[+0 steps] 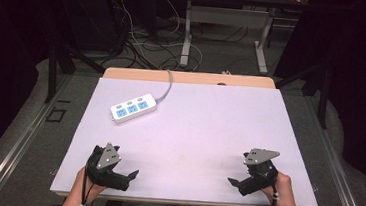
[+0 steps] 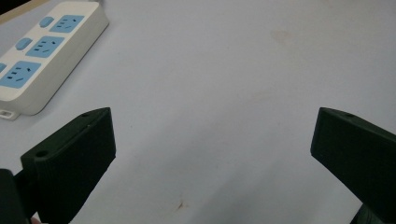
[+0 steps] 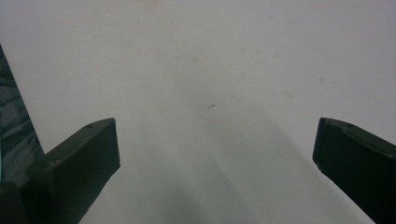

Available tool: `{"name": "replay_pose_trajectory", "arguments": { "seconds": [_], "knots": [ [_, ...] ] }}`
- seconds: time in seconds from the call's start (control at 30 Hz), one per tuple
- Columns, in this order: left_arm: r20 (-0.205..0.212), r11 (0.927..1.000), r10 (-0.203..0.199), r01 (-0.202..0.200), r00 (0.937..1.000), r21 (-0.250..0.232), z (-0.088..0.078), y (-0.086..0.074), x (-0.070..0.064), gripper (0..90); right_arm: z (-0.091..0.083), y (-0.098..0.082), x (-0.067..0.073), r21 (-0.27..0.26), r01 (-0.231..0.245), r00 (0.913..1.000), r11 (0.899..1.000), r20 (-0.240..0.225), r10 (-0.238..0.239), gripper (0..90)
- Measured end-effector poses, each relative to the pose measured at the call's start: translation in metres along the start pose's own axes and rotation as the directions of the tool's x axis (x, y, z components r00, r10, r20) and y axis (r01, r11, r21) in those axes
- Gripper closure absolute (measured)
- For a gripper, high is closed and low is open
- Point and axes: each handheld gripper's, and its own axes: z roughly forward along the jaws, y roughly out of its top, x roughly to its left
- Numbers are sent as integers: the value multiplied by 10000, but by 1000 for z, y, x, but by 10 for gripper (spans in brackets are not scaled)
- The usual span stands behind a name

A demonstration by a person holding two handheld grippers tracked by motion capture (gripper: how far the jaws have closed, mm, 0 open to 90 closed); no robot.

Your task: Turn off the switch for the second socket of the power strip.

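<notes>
High view: white oblong plastic power strip (image 1: 133, 108) (three blue socket faces, no legible lettering) lies on the matte pale table (image 1: 208, 130) far-left, well apart from left gripper (image 1: 127, 177) and right gripper (image 1: 236, 183), both gaping wide, empty.

white table (image 1: 208, 135); power strip (image 1: 133, 108) lying flat, far-left.
</notes>
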Motion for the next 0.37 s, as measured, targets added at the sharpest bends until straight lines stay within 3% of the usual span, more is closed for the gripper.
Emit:
{"name": "replay_pose_trajectory", "arguments": {
  "seconds": [0.3, 0.37],
  "knots": [
    [89, 9996, 221, -222, 9997, 144, 2, 0, 2, 1, 0, 0, 0, 69, 88, 9999, 9999, -78, -88, 2],
    [120, 9999, 82, -83, 9999, 56, 4, -1, 0, 0, 1, -1, 0, -27, 71, 10000, 10000, -34, -71, 3]
  ]
}}
